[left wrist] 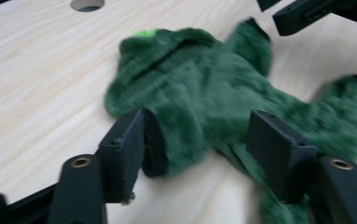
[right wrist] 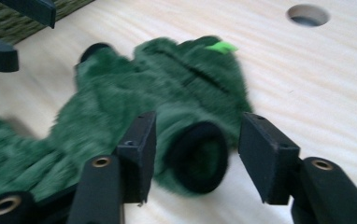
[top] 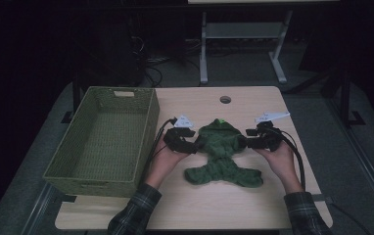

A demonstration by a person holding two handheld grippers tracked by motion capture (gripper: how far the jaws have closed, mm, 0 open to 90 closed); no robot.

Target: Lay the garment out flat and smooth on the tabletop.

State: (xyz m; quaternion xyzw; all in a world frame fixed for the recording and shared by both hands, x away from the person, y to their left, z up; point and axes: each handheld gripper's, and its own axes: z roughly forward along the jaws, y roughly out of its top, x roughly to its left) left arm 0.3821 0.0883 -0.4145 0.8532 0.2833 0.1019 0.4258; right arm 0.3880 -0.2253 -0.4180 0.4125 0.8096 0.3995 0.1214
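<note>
A small fuzzy green garment (top: 222, 155) lies spread flat on the middle of the pale wooden worktop (top: 209, 208), its hood end with a bright green tag (top: 220, 121) pointing away from the person and its two black-cuffed sleeves stretched out to either side. The left hand-held gripper (top: 195, 143) sits at the left sleeve (left wrist: 167, 140): its jaws stand apart, the cuff lies between them, touching the left jaw but unpinched. The right hand-held gripper (top: 249, 141) mirrors it at the right sleeve (right wrist: 199, 156), jaws apart, with the round cuff loose in the gap. Both hands come in low from the near edge, palms cupping the gripper bodies and aiming them inward at each other. A green woven basket (top: 146, 132) stands at the left, just beside the left hand (top: 168, 156).
</note>
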